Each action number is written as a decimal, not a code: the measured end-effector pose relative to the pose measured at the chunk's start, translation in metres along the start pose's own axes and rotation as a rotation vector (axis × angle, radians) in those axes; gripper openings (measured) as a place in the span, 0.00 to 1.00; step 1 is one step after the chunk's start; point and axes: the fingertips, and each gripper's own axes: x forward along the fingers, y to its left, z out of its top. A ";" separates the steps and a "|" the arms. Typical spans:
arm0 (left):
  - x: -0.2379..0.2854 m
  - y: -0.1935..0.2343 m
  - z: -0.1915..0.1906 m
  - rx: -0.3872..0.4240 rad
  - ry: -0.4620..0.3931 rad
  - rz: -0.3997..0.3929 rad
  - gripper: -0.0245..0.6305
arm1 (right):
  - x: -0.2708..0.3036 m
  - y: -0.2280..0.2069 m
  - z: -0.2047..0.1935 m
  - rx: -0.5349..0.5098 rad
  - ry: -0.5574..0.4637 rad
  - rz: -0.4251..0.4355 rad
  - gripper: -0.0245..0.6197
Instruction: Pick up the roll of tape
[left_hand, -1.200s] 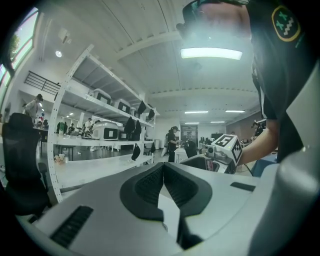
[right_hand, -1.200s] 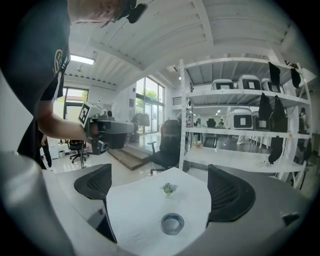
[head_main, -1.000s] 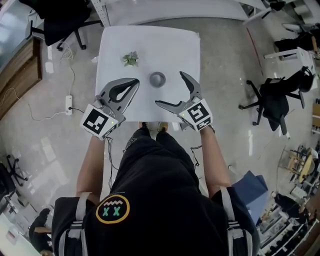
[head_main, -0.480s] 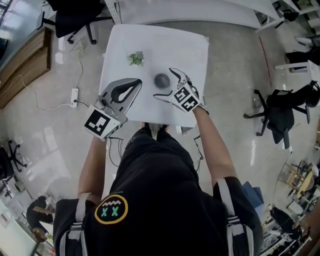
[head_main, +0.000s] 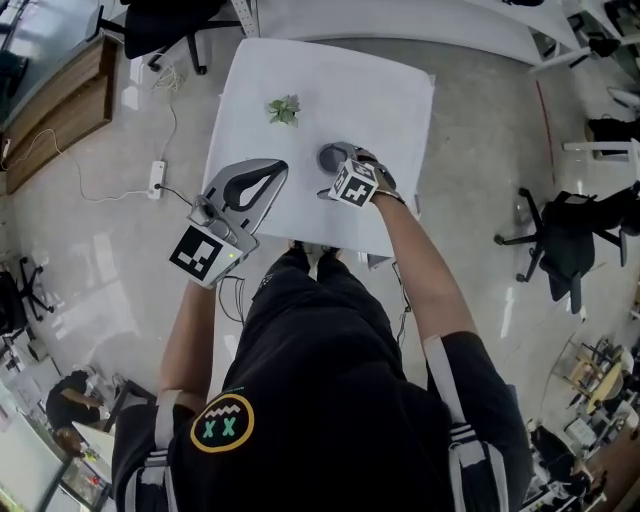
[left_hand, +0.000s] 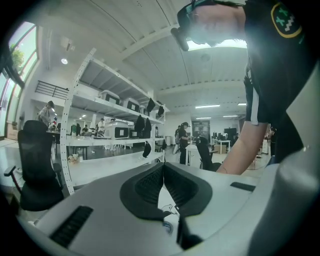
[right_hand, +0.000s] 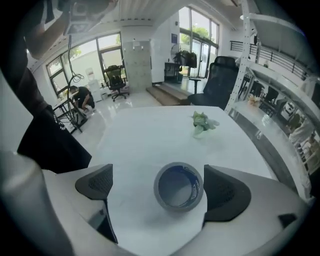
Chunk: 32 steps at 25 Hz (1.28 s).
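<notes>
Tape roll (right_hand: 179, 186) lies between parted jaws of right tool (right_hand: 159, 188); print illegible.

The roll of tape (right_hand: 177, 204) is grey outside with a blue inner core. It lies flat, hole facing up, on the white tabletop (right_hand: 150, 135), at lower centre of the right gripper view.

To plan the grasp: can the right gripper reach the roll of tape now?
Likely yes: the right gripper is open, and the roll of tape lies flat between its jaws, nothing blocking.
</notes>
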 end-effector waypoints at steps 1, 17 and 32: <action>-0.001 0.000 0.000 0.000 0.003 0.006 0.07 | 0.007 0.001 -0.003 -0.010 0.020 0.015 0.94; -0.015 0.006 -0.009 -0.022 0.038 0.068 0.07 | 0.060 0.006 -0.031 -0.062 0.180 0.102 0.83; -0.018 0.006 -0.013 -0.028 0.055 0.088 0.07 | 0.068 -0.011 -0.045 -0.189 0.264 -0.002 0.47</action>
